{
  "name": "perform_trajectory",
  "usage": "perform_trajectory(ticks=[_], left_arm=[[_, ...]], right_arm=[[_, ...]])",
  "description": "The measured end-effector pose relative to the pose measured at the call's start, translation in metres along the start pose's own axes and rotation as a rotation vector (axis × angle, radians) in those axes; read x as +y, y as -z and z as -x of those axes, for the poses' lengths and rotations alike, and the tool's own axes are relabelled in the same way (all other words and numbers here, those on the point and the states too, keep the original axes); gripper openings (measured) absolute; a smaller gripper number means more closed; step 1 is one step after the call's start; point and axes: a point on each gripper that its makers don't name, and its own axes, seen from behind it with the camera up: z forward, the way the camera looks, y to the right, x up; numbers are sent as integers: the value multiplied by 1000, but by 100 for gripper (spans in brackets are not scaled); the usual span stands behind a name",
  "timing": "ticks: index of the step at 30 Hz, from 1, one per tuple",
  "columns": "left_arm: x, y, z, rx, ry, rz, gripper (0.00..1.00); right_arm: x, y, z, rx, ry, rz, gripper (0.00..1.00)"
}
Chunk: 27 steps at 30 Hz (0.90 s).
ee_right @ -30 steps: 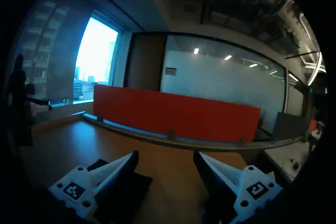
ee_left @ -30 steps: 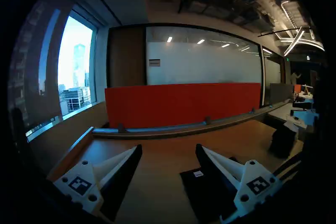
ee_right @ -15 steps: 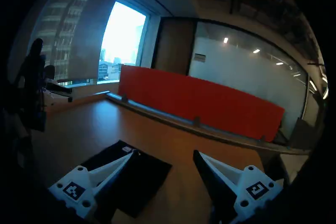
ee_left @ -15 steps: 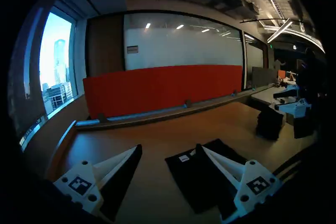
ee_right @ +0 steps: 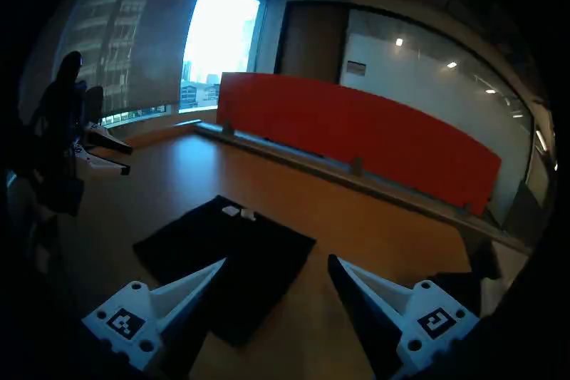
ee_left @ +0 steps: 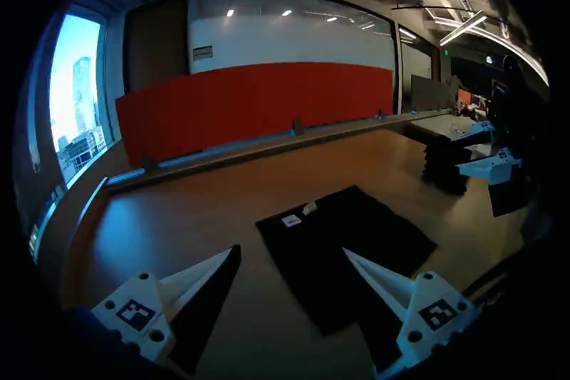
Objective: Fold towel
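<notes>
Lying flat on the wooden worktop [ee_left: 206, 202], the black towel [ee_left: 349, 237] is showing two small white tags, and its near edge is disappearing behind a finger of the left gripper [ee_left: 290, 252], which is hovering wide apart, holding nothing. The right gripper [ee_right: 278, 260] is also standing wide and empty. A dark stack [ee_left: 443, 166] farther off is staying too dim to identify.

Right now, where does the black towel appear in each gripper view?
Left gripper view: the black towel lies flat on the desk, low, right of centre.
Right gripper view: the black towel lies low, left of centre.
Shared landmark: the red partition at the desk's far edge.
</notes>
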Motion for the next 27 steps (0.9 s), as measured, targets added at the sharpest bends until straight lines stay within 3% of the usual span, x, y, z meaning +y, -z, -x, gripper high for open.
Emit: perform_trajectory(ticks=[14,27], left_arm=[[21,-30,73,-139,-9,62,94],[45,-37,132,-295,-10,132,94]], right_arm=[[-29,-30,82,-138,10,-72,100],[-49,-39,139,-272,25,-137,100]])
